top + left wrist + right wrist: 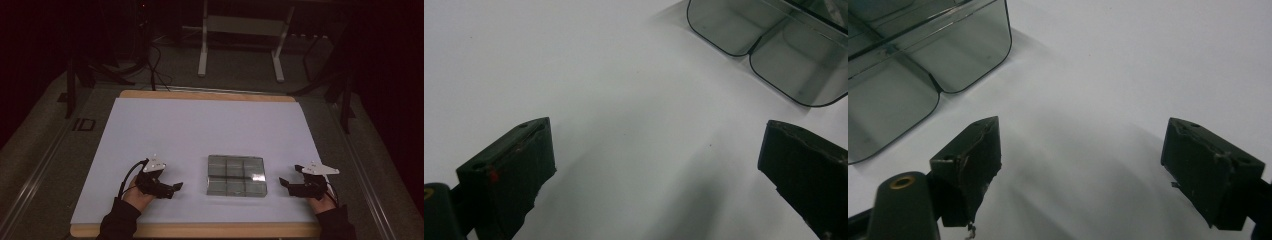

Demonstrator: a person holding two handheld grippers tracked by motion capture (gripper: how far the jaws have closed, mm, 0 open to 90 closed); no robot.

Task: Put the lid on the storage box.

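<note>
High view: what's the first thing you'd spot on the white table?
A clear plastic tray split into six compartments sits near the front middle of the white table. The left claw and the right claw rest on either side of it, both open and pointing inward.

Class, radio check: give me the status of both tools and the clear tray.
Left tool open, empty. Right tool open, empty. Clear compartment tray flat on the white table between them, untouched. Nothing in the way.

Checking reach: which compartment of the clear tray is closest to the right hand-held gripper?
The near-right corner compartment of the clear tray: it lies in the row closest to the person, at the end facing the right hand-held gripper. The other five sit farther left or farther back.
</note>
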